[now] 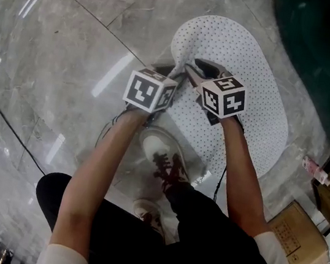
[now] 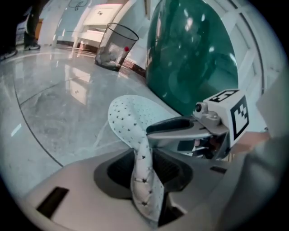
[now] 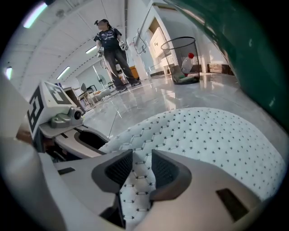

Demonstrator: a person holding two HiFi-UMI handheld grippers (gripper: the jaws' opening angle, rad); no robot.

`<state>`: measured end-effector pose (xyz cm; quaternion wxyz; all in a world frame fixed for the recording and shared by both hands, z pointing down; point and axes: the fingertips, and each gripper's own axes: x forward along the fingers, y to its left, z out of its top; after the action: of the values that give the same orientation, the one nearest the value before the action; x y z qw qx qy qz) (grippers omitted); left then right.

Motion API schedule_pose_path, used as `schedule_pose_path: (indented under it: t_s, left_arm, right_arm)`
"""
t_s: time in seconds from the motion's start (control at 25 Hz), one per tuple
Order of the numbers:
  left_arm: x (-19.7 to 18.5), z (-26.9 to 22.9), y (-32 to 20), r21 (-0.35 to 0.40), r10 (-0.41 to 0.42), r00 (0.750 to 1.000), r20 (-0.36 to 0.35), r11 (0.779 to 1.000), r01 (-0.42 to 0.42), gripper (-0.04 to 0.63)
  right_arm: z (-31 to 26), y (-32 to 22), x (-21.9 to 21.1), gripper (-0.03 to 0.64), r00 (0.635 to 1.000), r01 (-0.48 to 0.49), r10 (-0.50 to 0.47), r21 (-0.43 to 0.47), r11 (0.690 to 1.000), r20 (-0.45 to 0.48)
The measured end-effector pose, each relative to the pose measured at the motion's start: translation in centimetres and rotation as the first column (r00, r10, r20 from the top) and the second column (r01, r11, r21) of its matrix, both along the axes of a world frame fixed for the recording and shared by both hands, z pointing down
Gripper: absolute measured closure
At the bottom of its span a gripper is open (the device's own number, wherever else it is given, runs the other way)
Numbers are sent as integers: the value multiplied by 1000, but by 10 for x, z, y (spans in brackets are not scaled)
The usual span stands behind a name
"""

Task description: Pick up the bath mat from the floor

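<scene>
The bath mat (image 1: 244, 103) is a white oval with a dotted quilted surface and lies on the marble floor. Its near left edge is pulled up into a fold. In the head view my left gripper (image 1: 175, 74) and right gripper (image 1: 192, 71) meet at that raised edge, side by side. In the left gripper view the mat (image 2: 131, 117) rises as a folded strip, and my left gripper (image 2: 143, 168) is shut on it. In the right gripper view my right gripper (image 3: 140, 170) is shut on the mat (image 3: 203, 135), whose edge runs between the ribbed pads.
A dark green curved body (image 1: 327, 48) stands beyond the mat at the right. Cardboard boxes (image 1: 297, 239) sit at the lower right. A wire wastebasket (image 2: 115, 45) stands farther off. A black cable (image 1: 5, 121) crosses the floor at the left. A person (image 3: 110, 49) stands in the distance. My shoes (image 1: 161, 152) are by the mat's near edge.
</scene>
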<state>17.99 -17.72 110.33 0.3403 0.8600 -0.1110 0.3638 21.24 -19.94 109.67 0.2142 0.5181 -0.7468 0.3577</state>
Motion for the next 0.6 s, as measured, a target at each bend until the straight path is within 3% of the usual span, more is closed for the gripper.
schedule_pose_path:
  t_s: [0.16, 0.28, 0.6]
  left_arm:
    - [0, -1, -3, -40, 8, 1000, -18, 999, -9, 467]
    - [0, 1, 1, -28, 43, 999, -7, 999, -43, 516]
    - [2, -31, 4, -70, 1, 996, -89, 998, -8, 555]
  right_arm:
    - [0, -1, 1, 474, 1000, 7, -7, 2, 1000, 6]
    - [-2, 3, 4, 474, 1000, 3, -3, -1, 1000, -7]
    - [-36, 2, 27, 474, 993, -88, 90, 31, 996, -72]
